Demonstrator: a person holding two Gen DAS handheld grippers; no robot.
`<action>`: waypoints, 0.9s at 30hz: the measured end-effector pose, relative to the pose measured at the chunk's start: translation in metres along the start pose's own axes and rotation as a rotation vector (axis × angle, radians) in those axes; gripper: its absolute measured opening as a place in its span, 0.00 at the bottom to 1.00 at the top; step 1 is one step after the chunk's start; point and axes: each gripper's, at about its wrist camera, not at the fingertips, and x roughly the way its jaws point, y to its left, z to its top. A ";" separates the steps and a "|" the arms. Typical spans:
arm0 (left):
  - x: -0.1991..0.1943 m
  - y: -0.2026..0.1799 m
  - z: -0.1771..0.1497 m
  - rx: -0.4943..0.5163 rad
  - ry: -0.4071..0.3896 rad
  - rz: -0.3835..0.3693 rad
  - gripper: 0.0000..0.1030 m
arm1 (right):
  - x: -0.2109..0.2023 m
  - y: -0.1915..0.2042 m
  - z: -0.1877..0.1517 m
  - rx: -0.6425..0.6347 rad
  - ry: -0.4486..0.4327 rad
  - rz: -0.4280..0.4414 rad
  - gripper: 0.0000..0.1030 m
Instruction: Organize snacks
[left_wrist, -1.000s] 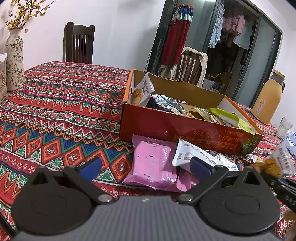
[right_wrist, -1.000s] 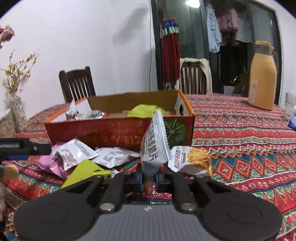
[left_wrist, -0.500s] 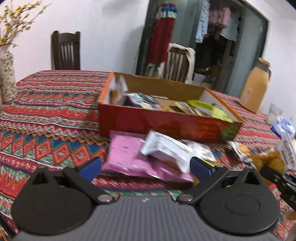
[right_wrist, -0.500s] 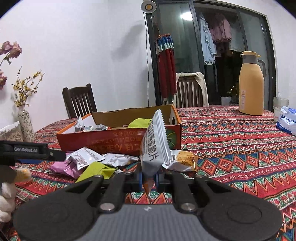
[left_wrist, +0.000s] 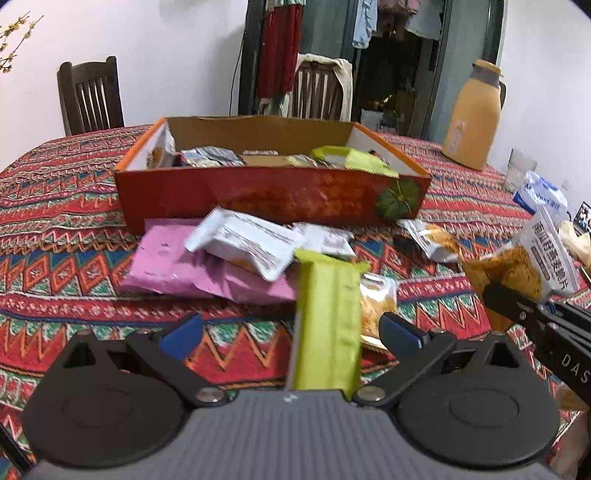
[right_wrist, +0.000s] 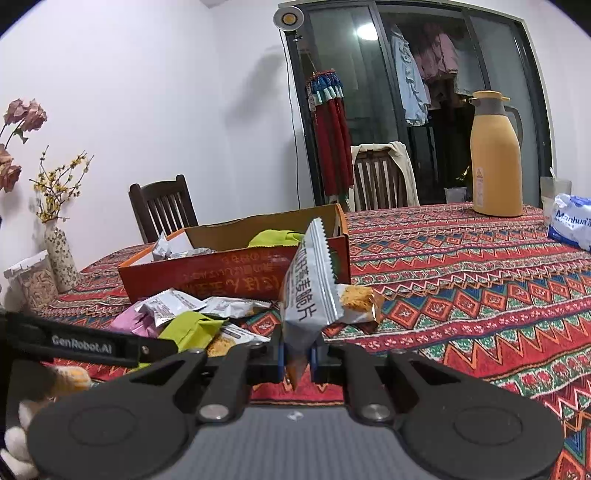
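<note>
Tabletop: patterned cloth, red box, loose packets.
Left tongs: wide apart, green packet lying between.
Right tongs: clamped on grey packet.

The table is covered with a patterned cloth. A box, loose snack packets, a jug and a vase are carried on it.

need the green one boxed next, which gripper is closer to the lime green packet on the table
Left. The left gripper straddles the lime green packet; the right gripper sits off to its side.
</note>
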 end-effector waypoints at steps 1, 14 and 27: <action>0.001 -0.003 -0.002 0.005 0.006 0.001 1.00 | -0.001 -0.002 -0.001 0.003 -0.001 0.003 0.12; 0.009 -0.021 -0.011 0.029 0.069 -0.015 0.77 | -0.012 -0.013 -0.008 0.027 -0.008 0.026 0.12; -0.003 -0.021 -0.017 0.025 0.032 -0.015 0.38 | -0.011 -0.005 -0.022 0.021 0.023 0.039 0.12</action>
